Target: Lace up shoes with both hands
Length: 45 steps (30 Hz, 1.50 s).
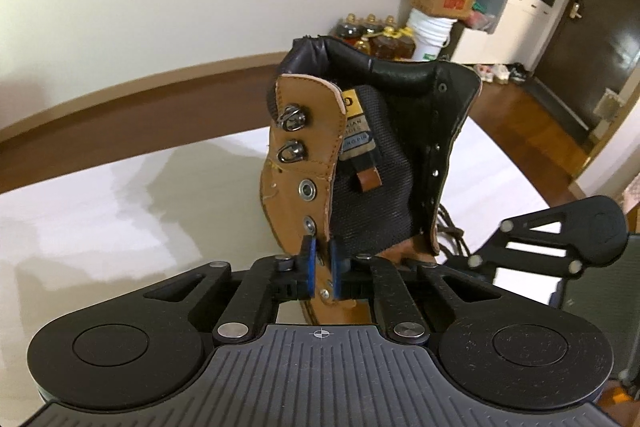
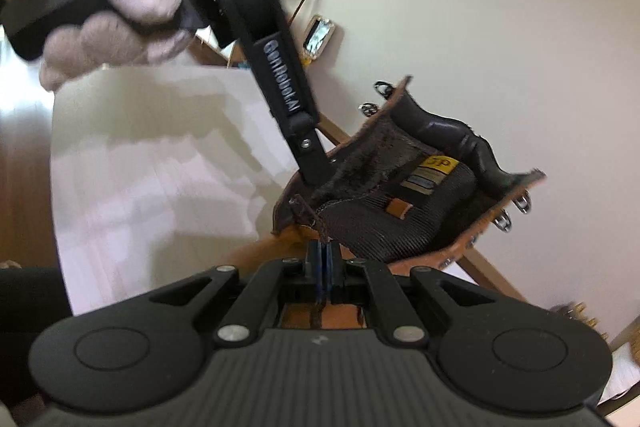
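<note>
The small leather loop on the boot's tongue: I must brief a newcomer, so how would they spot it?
Find the tan boot standing on the white table. Between its open flaps lies the black mesh tongue. Just below the tongue's yellow label sits the brown leather loop, the only tan piece on that black mesh.

— Where do the cameras sit?
— One behind each claw, looking along the fingers, close to the boot (image 1: pixel 360 155).
— Shared ground?
— The boot's open tongue and, seemingly, the white table (image 1: pixel 100 211).
</note>
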Tool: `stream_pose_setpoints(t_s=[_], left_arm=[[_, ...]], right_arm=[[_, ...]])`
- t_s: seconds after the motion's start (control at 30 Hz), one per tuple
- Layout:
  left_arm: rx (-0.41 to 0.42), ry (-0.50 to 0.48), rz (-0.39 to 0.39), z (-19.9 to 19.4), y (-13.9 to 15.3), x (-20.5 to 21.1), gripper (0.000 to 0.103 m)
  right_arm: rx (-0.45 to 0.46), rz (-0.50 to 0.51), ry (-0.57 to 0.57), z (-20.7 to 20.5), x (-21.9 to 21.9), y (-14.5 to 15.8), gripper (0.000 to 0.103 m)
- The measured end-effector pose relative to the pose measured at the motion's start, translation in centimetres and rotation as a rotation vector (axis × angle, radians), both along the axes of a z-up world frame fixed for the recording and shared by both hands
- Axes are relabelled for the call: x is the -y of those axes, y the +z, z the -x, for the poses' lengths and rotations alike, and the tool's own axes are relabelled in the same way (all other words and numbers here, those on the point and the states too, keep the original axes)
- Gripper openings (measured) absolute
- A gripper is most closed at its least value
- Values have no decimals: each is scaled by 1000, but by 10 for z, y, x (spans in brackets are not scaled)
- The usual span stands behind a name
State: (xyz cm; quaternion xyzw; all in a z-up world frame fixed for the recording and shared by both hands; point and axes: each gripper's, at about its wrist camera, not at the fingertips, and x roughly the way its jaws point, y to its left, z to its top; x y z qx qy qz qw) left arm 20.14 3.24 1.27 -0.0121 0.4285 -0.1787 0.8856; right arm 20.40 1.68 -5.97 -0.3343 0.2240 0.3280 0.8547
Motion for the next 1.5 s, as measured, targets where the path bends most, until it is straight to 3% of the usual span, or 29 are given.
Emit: stream_pose_setpoints(t_s=[0.5, 0.9, 1.33, 1.43, 1.47, 1.5], left_arm=[[12, -24, 23, 0, -4, -4, 8], [20, -46, 15, -1, -2, -9, 9], [31, -60, 5, 3, 0, -10, 9], [41, -67, 1, 4, -1, -10, 12], [46, -75, -1, 5, -1, -10, 18], [49, -87, -5, 7, -2, -10, 32]], right_arm=[[77, 209, 64, 5, -33, -18, 3], [83, 252, 151, 15, -28, -18, 3], [88, 223, 145, 0, -33, -20, 3], [87, 215, 158, -2, -36, -21, 3], [87, 213, 163, -3, -36, -21, 3], [85, 209, 163, -4, -36, -21, 4]])
